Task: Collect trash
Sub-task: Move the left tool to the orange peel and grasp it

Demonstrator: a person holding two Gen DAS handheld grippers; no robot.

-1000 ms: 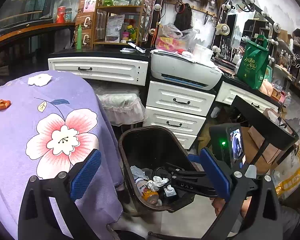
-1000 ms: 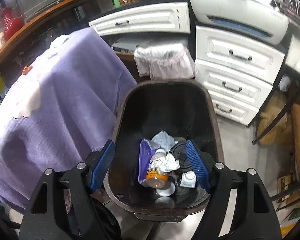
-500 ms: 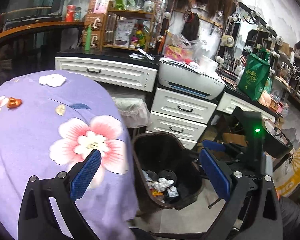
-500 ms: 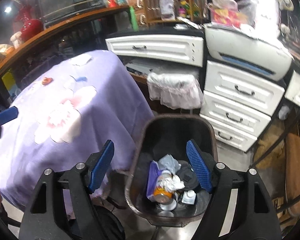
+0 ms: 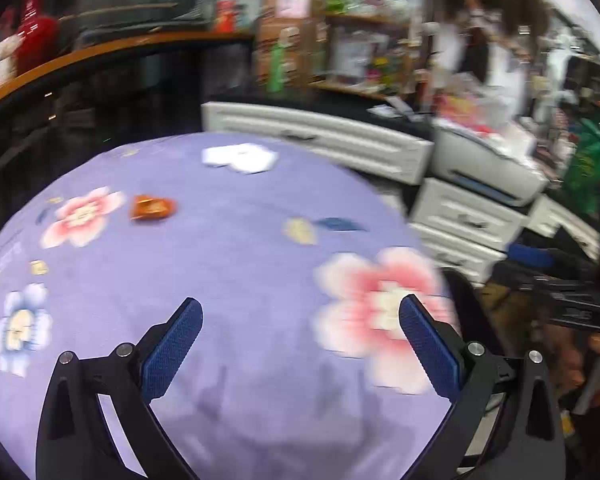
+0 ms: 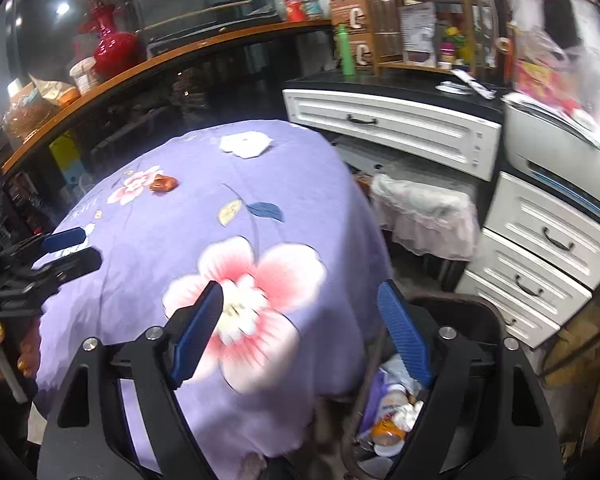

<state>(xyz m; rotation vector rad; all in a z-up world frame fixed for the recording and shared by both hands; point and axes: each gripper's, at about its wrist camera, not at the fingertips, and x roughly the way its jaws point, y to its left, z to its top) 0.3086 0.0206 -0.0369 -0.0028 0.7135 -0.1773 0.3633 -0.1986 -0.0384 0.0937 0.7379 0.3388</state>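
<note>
Purple flowered tablecloth point(image 5: 228, 280) is spanned by both wide, empty grippers point(image 5: 300, 336) point(image 6: 300, 320); crumpled orange wrapper point(image 5: 152, 207) beyond fingertips is blurred.

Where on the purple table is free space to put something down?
The tablecloth is bare between the orange wrapper, the white tissue and the big pink printed flower. Its near edge, under both open grippers, is also free. The trash bin is crowded with rubbish.
</note>
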